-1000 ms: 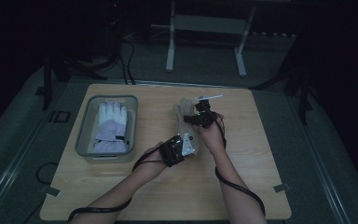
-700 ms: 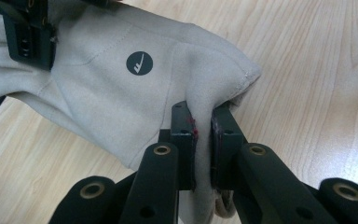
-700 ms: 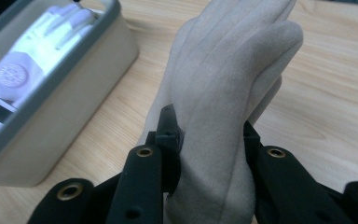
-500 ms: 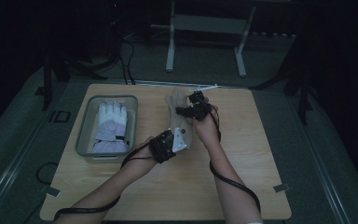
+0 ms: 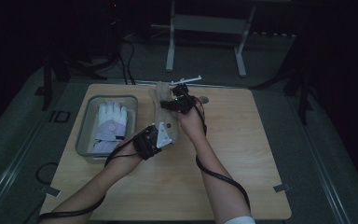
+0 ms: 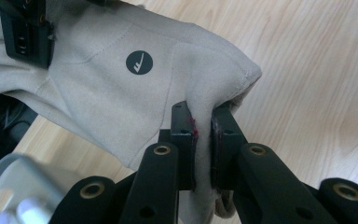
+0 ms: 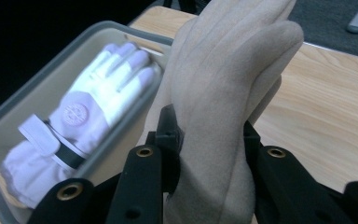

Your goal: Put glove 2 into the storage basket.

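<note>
Both claws have carried the beige suede glove (image 5: pixel 164 108) leftward toward the grey plastic tray (image 5: pixel 85 137), left claw (image 6: pixel 204 135) pinching its cuff, right claw (image 7: pixel 209 140) clamping its fingers.

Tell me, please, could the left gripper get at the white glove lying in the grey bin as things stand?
Probably not yet: the left gripper is shut on the beige glove, so its jaws are occupied. The white glove lies uncovered in the grey bin right beside it.

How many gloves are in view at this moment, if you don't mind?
2: a beige glove held above the table by both tools, and a white glove lying in the grey bin.
</note>
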Demonstrator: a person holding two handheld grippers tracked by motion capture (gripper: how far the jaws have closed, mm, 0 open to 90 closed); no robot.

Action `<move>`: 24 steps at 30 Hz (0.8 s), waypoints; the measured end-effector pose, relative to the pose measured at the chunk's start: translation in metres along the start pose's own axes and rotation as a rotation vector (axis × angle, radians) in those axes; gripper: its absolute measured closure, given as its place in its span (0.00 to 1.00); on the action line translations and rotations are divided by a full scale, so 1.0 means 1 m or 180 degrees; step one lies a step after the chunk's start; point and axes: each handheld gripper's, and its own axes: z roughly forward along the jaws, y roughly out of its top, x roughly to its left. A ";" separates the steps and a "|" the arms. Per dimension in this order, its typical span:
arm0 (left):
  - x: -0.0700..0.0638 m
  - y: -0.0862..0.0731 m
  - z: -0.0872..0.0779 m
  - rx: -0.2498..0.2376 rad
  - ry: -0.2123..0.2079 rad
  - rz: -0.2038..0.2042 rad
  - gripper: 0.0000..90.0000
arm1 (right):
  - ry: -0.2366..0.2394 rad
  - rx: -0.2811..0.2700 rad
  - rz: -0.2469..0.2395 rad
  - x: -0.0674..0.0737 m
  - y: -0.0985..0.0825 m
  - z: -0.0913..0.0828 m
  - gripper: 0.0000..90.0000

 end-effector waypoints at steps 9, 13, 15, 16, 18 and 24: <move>0.019 -0.023 -0.018 0.0082 0.0104 -0.0104 0.92 | 0.0089 0.0037 -0.0094 0.027 0.019 0.024 0.79; 0.026 -0.035 -0.025 0.0130 0.0146 -0.0157 0.92 | 0.0136 0.0081 -0.0146 0.042 0.026 0.038 0.79; 0.030 -0.043 -0.028 0.0141 0.0156 -0.0210 0.92 | 0.0164 0.0095 -0.0165 0.048 0.030 0.045 0.79; 0.031 -0.046 -0.030 0.0153 0.0162 -0.0224 0.92 | 0.0179 0.0093 -0.0178 0.052 0.031 0.048 0.79; 0.035 -0.054 -0.034 0.0171 0.0182 -0.0255 0.92 | 0.0206 0.0114 -0.0188 0.059 0.033 0.055 0.79; 0.040 -0.070 -0.040 0.0221 0.0228 -0.0333 0.92 | 0.0253 0.0183 -0.0279 0.076 0.039 0.073 0.79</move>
